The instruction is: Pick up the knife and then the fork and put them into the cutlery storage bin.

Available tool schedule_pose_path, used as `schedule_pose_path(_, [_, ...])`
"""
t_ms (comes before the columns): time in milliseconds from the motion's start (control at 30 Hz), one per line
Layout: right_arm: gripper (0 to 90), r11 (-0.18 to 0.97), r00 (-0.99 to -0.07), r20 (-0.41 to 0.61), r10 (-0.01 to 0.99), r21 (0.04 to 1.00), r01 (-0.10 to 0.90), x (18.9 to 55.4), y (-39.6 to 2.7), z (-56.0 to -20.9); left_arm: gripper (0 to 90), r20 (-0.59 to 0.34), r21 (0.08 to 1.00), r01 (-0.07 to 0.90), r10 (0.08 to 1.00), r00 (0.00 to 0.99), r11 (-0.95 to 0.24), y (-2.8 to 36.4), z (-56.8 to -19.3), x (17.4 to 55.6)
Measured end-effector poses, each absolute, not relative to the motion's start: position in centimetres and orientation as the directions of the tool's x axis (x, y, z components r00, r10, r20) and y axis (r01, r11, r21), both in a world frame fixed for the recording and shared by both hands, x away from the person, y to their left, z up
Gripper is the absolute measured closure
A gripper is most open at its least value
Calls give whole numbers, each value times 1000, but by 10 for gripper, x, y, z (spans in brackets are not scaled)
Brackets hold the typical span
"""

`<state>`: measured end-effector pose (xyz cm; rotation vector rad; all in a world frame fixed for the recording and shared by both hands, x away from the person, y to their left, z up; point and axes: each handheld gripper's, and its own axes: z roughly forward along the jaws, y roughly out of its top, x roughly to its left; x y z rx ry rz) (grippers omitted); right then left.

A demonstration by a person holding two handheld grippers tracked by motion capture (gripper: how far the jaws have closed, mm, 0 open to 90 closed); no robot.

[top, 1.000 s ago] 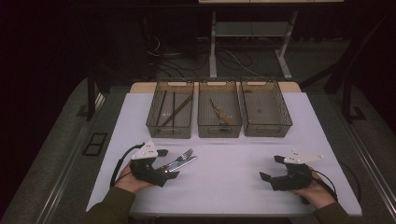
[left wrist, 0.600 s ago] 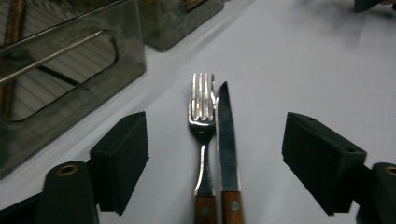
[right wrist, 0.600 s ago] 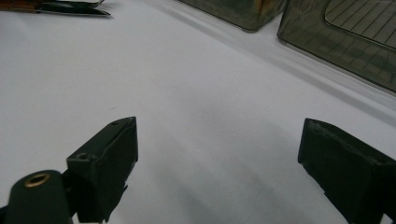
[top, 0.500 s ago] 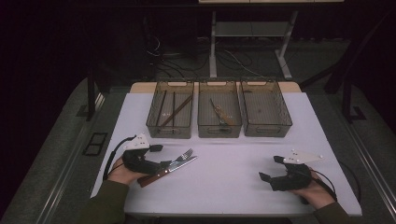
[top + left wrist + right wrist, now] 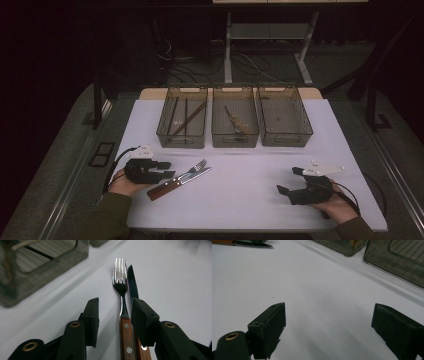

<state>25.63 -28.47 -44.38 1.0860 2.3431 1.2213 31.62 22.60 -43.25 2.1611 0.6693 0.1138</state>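
Note:
A fork and a knife, both with brown wooden handles, lie side by side on the white table at the front left. My left gripper straddles the fork's neck. Its jaws have just been closing, and a gap still shows beside the left pad. The right pad sits right against the handles. In the high view the left gripper lies at the handle end of the fork. My right gripper rests open at the front right, with bare table between its pads.
Three smoky plastic bins stand in a row at the back. The left bin holds long thin sticks, the middle bin a wooden-handled utensil, and the right bin looks bare. The table edge runs close behind both hands.
My left gripper has shifted a little left and up the table, uncovering the brown handles. Its jaws have narrowed around the fork. The right gripper has not moved.

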Motion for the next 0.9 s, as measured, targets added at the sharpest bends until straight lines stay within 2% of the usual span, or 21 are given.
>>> schedule_pose_path(367, [122,362,-680,85,728,795,486,255,-285,-443,704,-127,716,417,483,866,-559,218,-437,310])
schedule_pose_path(767, [122,373,-682,76,727,791,486,255,-285,-444,728,-107,698,410,481,870,-588,211,-441,307])
schedule_pose_path(900, [122,375,-683,74,727,790,485,255,-285,-443,729,-45,670,381,477,878,-637,206,-443,304])
